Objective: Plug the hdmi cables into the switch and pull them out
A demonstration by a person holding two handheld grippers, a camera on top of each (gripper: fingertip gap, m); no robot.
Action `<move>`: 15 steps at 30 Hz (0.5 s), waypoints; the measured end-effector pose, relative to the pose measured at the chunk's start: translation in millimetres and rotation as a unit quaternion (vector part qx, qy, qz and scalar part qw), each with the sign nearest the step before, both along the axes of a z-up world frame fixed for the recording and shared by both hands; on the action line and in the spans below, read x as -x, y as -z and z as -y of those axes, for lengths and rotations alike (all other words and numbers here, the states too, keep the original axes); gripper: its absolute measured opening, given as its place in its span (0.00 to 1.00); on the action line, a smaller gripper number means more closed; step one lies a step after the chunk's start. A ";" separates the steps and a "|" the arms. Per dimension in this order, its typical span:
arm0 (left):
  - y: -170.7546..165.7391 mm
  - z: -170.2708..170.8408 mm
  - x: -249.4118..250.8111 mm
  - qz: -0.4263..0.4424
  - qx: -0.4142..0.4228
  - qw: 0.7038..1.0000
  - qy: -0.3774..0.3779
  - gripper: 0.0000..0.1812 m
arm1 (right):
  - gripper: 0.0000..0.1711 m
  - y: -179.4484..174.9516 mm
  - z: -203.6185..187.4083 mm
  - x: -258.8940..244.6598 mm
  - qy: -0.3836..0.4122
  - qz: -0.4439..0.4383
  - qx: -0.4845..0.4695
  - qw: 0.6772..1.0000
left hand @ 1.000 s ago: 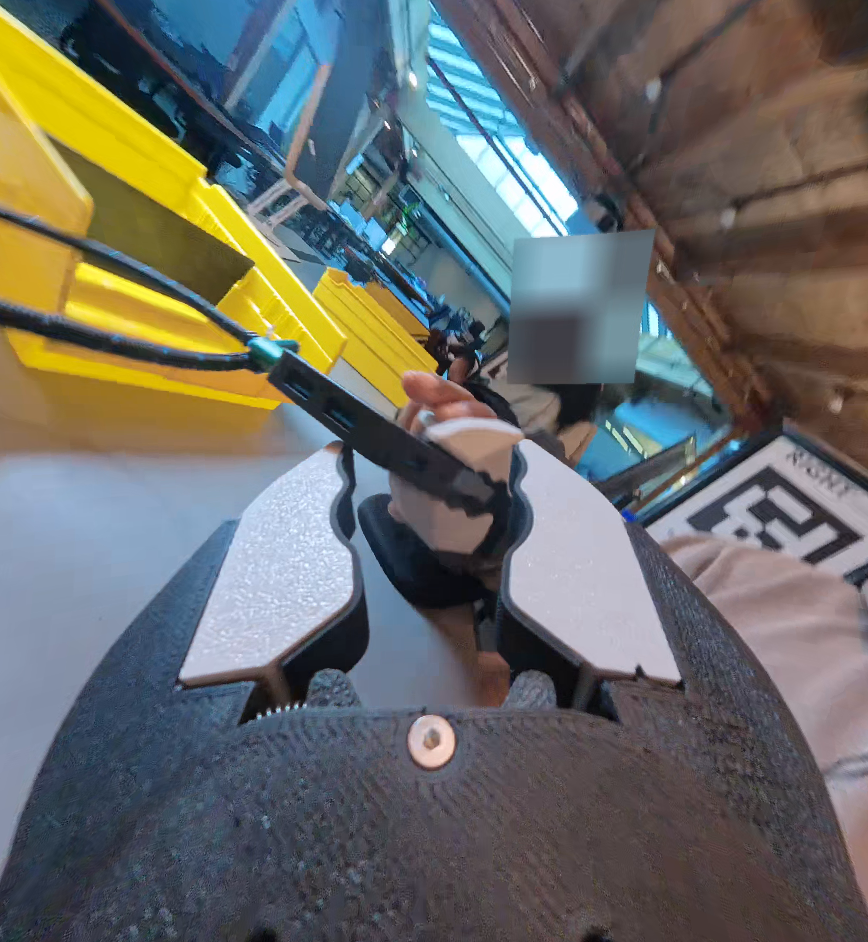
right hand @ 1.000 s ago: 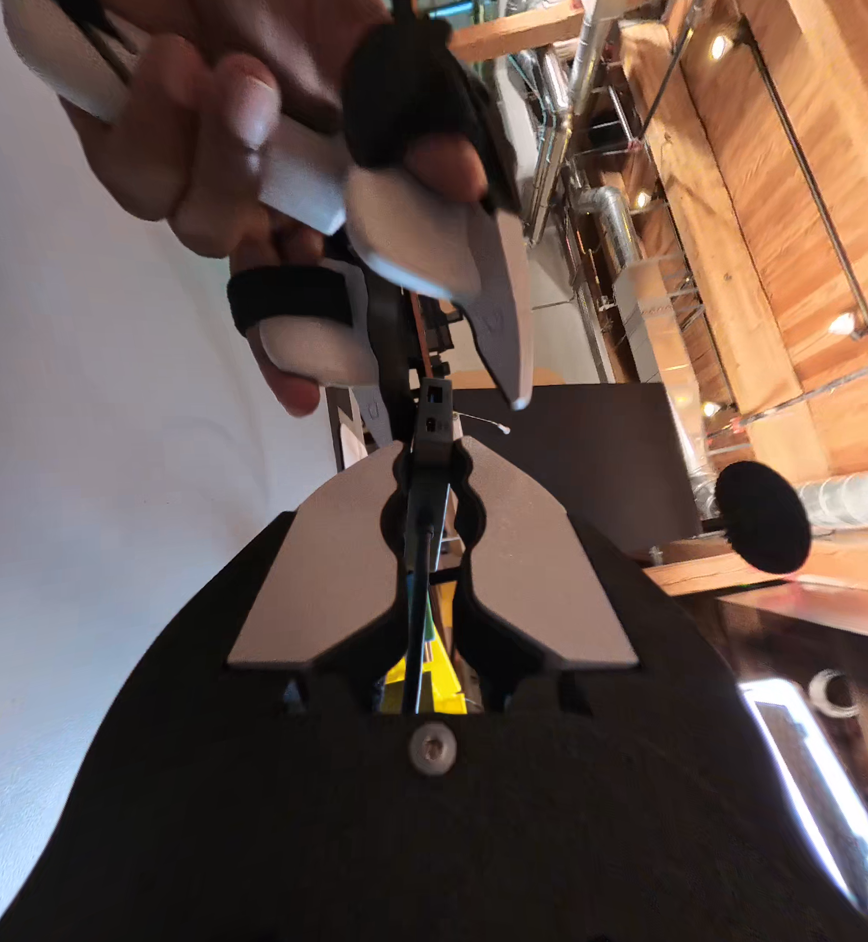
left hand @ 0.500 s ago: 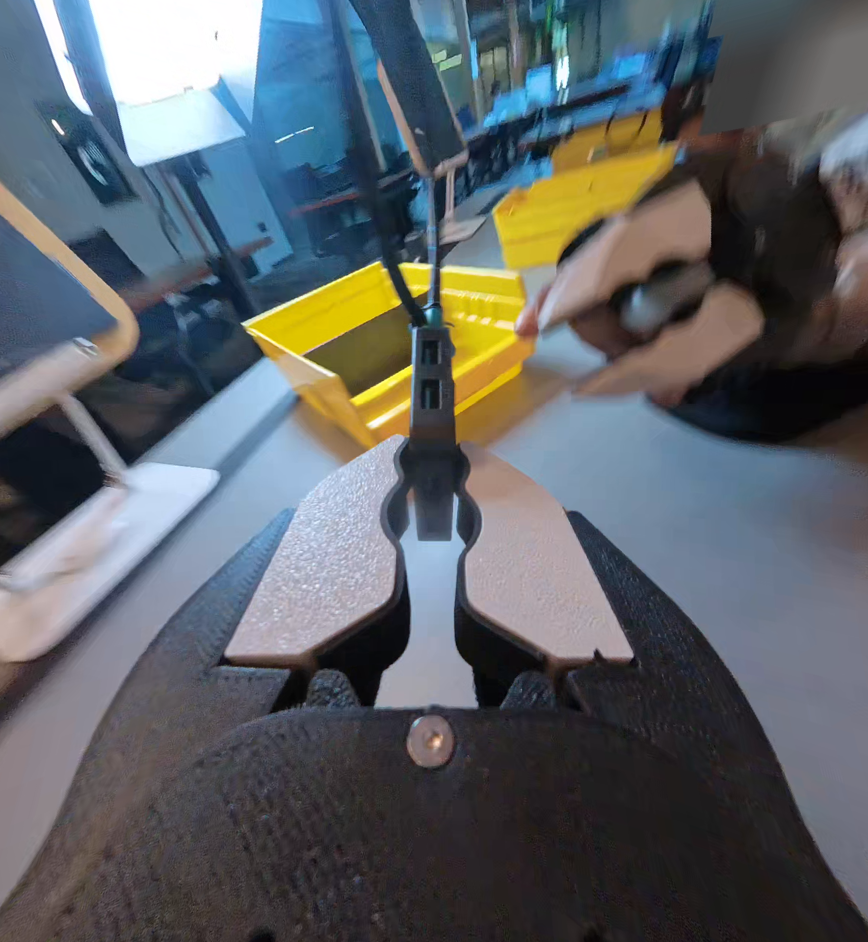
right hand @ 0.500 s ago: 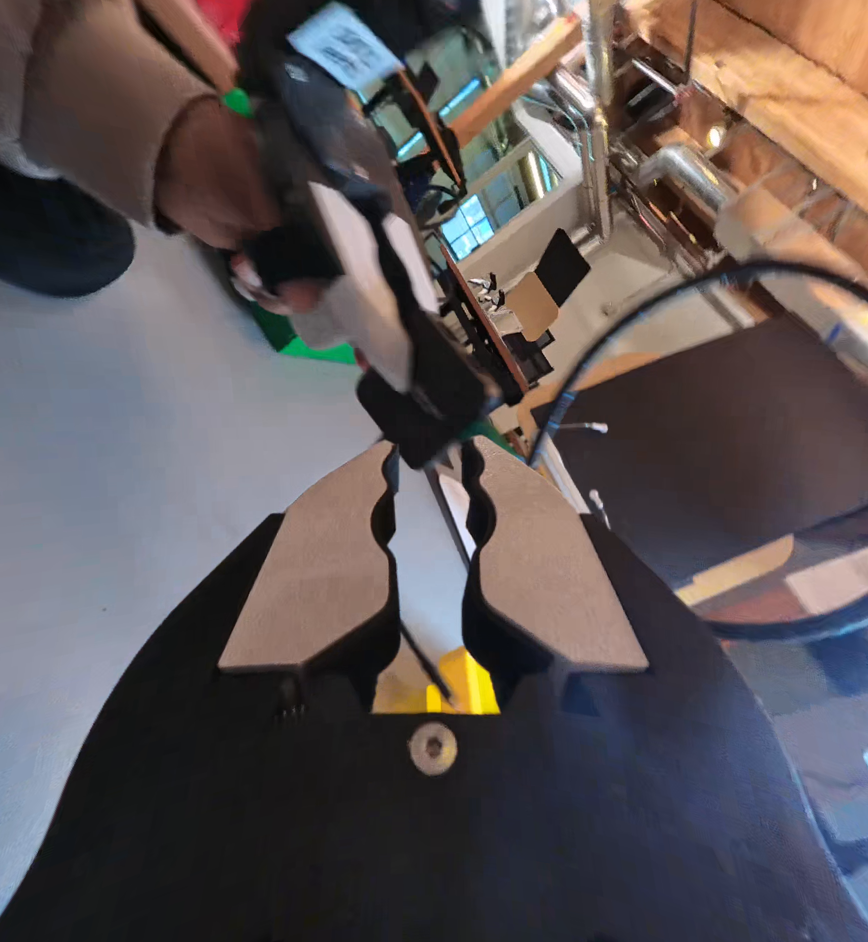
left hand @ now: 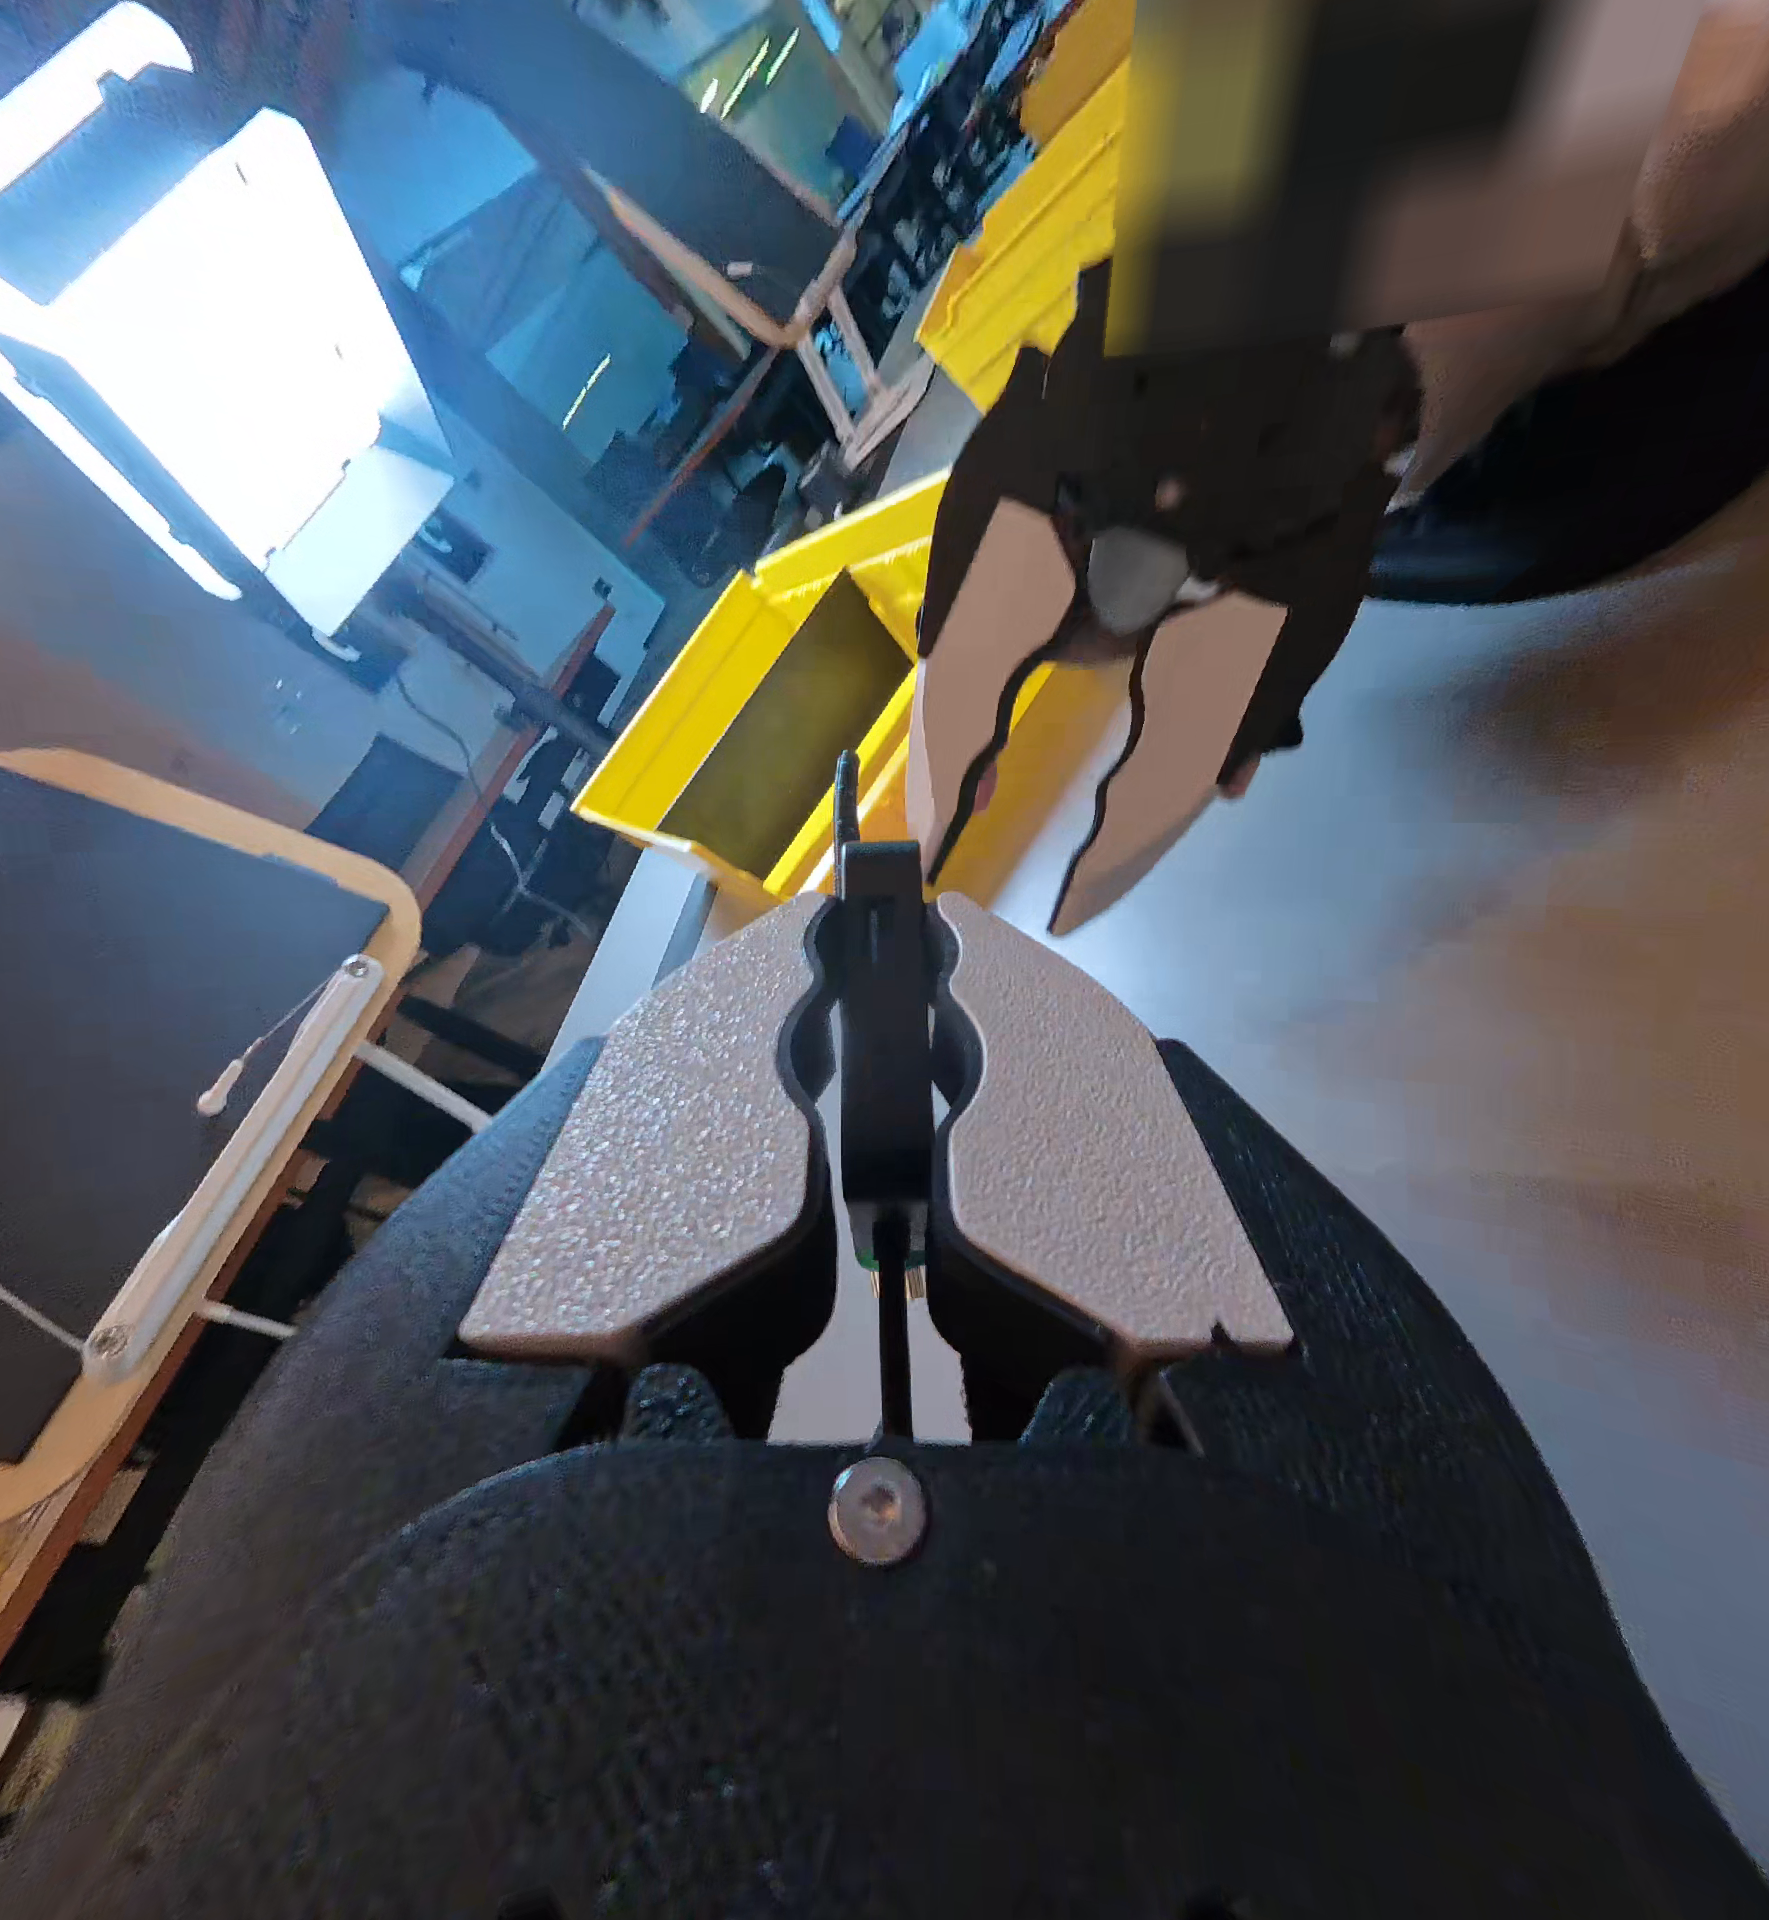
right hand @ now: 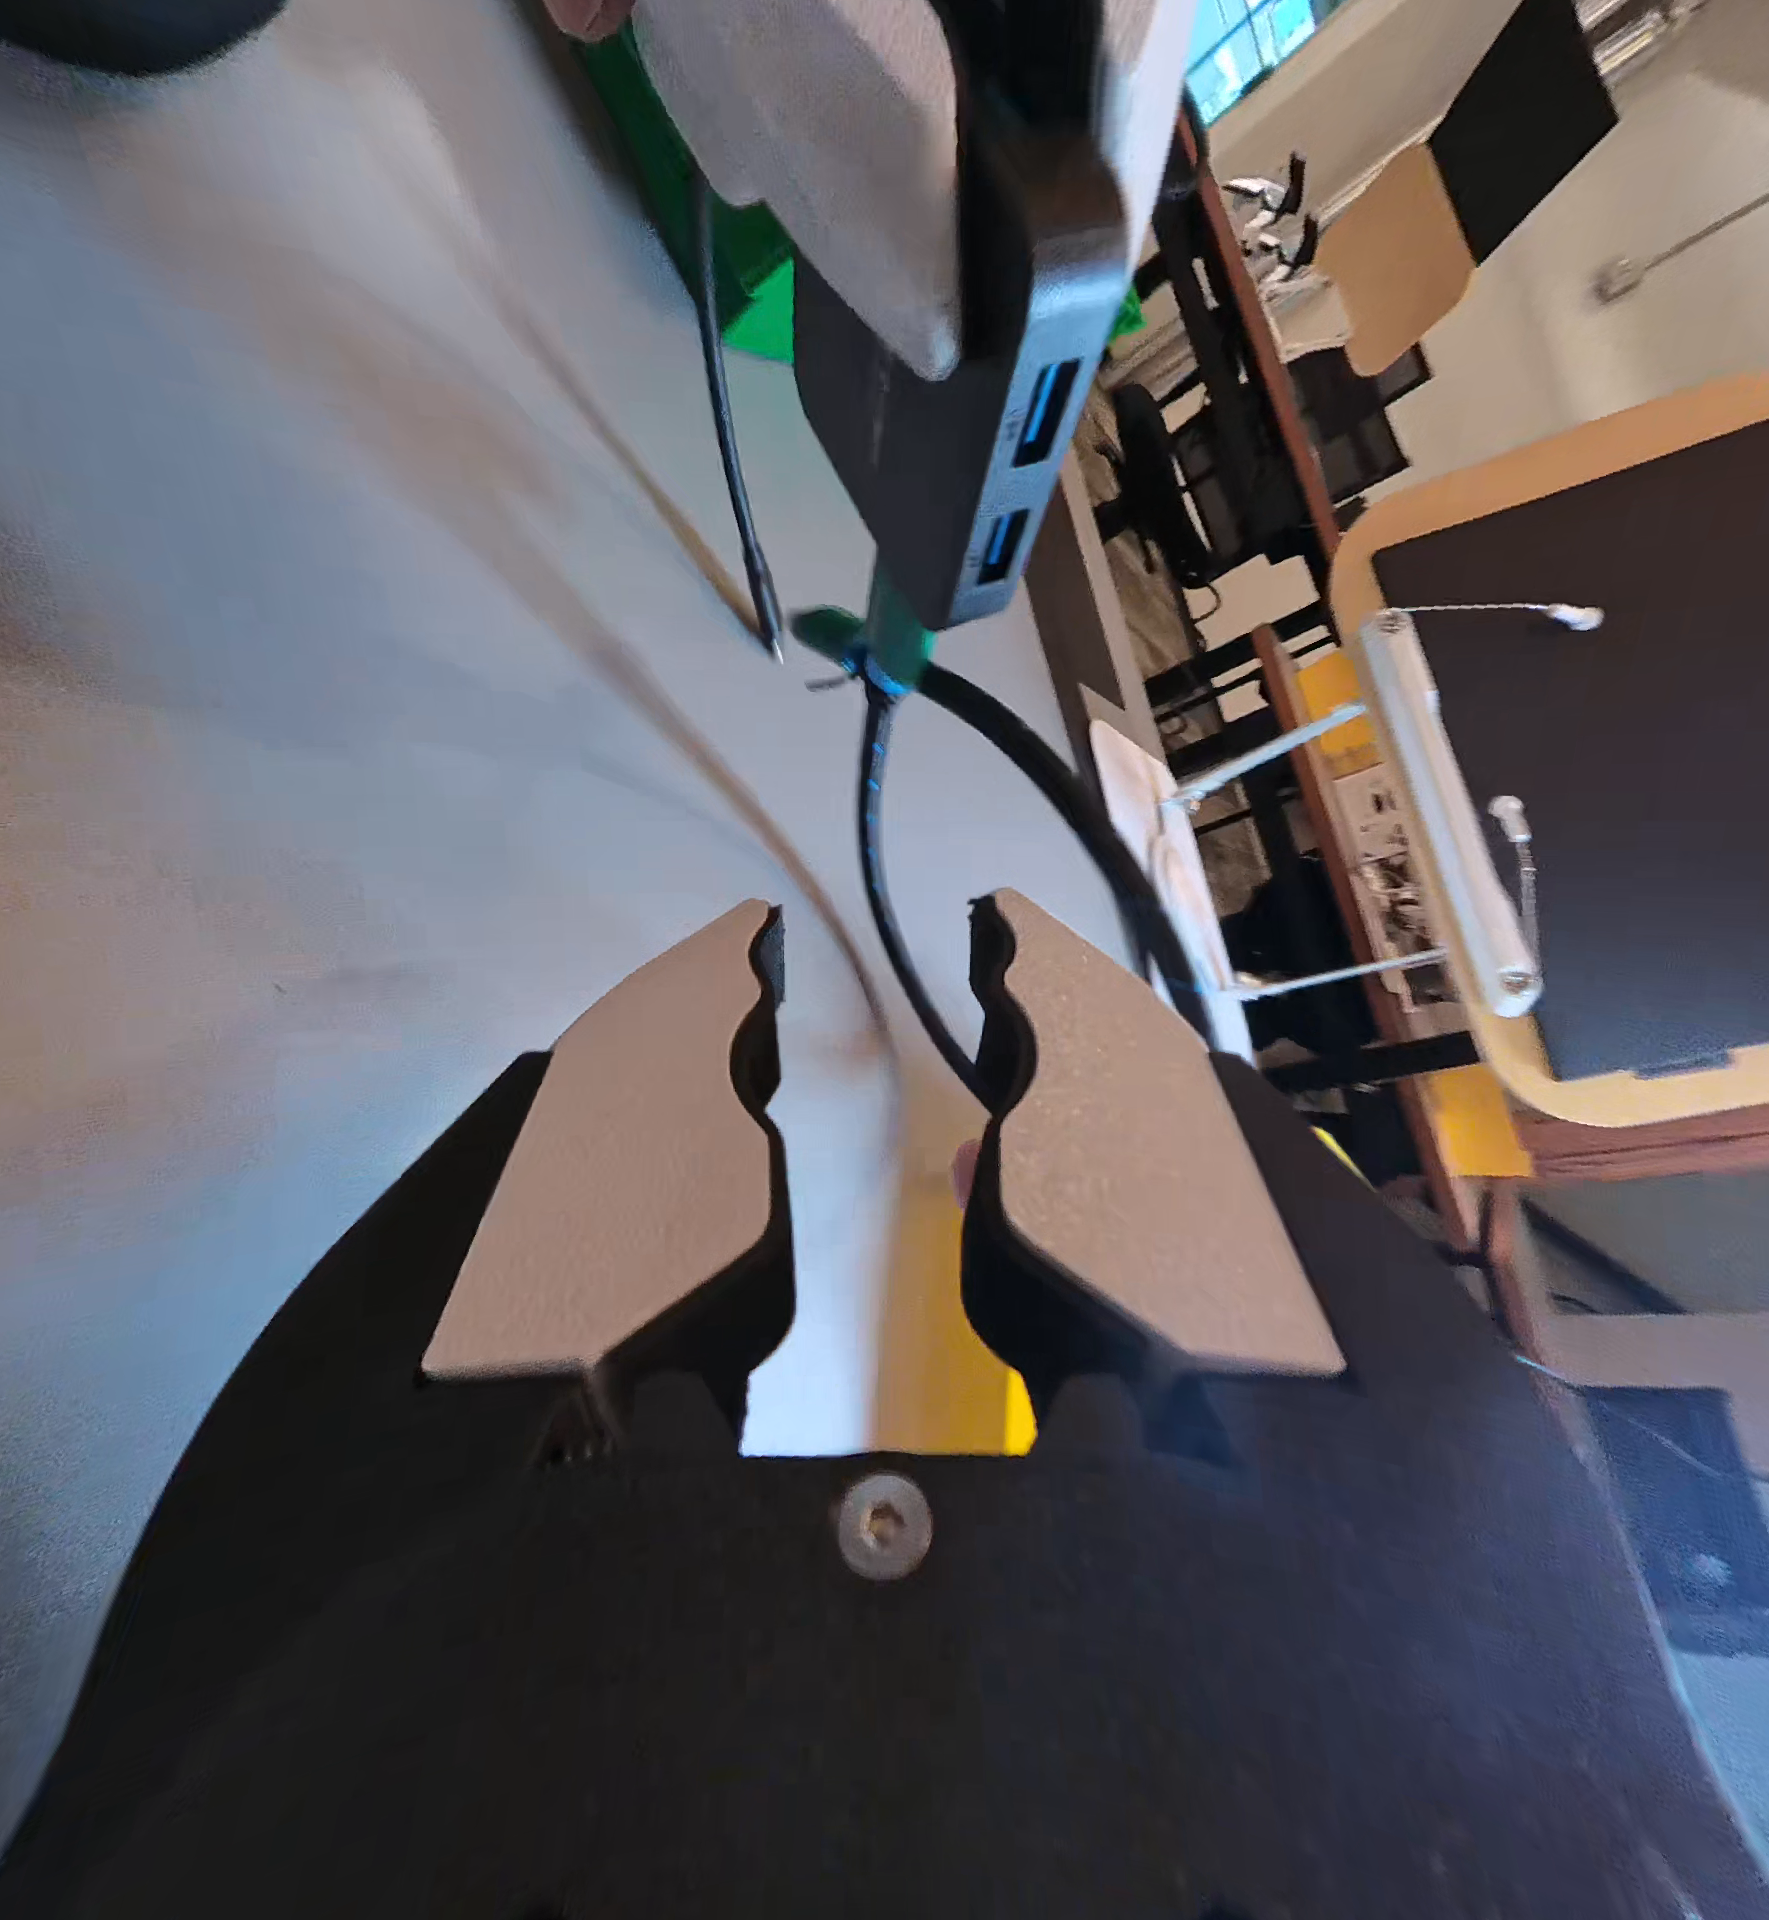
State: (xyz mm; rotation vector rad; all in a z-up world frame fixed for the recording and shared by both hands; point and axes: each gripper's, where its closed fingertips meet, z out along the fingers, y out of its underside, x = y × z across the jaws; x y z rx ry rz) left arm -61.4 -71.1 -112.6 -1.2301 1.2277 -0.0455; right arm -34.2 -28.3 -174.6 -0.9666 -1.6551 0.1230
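Observation:
My left gripper [left hand: 880,914] is shut on the dark switch [left hand: 885,1039], which it holds edge-on above the grey table [left hand: 1379,1039]. A thin black cable [left hand: 892,1340] leaves the switch's near end. In the right wrist view the switch [right hand: 973,468] hangs from the left gripper's fingers [right hand: 838,156], its blue ports facing right. Two black cables [right hand: 1025,748] leave its green-collared lower end. My right gripper [right hand: 877,914] is open and empty below the switch, and one cable runs between its fingers. The right gripper also shows in the left wrist view [left hand: 1098,748].
An open yellow bin [left hand: 755,717] stands at the table edge behind the switch, with more yellow bins farther back. A chair with a black back and wooden rim [right hand: 1638,727] stands beside the table. A green object [right hand: 755,301] lies on the table. Spacing between my two grippers at the tips: around 8 cm.
My left gripper closed on the switch and took it over. My right gripper opened, let go and drew back below it. The switch has turned in the left grip.

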 end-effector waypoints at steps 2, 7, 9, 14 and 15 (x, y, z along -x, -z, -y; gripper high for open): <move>-6.3 9.2 -8.4 0.014 -0.006 1.000 0.026 0.08 | 0.24 4.7 5.5 6.4 -0.010 -0.016 0.049 0.999; -23.1 41.0 -33.5 0.070 0.007 0.991 0.117 0.08 | 0.17 -12.9 23.6 15.6 -0.070 -0.084 0.106 0.988; -27.3 43.0 -32.3 0.077 -0.002 0.989 0.124 0.08 | 0.12 -20.4 23.9 11.7 -0.068 -0.085 0.081 0.991; 6.4 9.4 -1.1 0.027 0.042 0.998 0.047 0.09 | 0.09 -24.0 -5.3 -6.0 0.013 -0.054 0.025 0.998; 18.2 1.7 4.3 0.006 0.051 0.998 0.028 0.11 | 0.09 -22.7 -7.7 -7.6 0.025 -0.041 0.006 0.999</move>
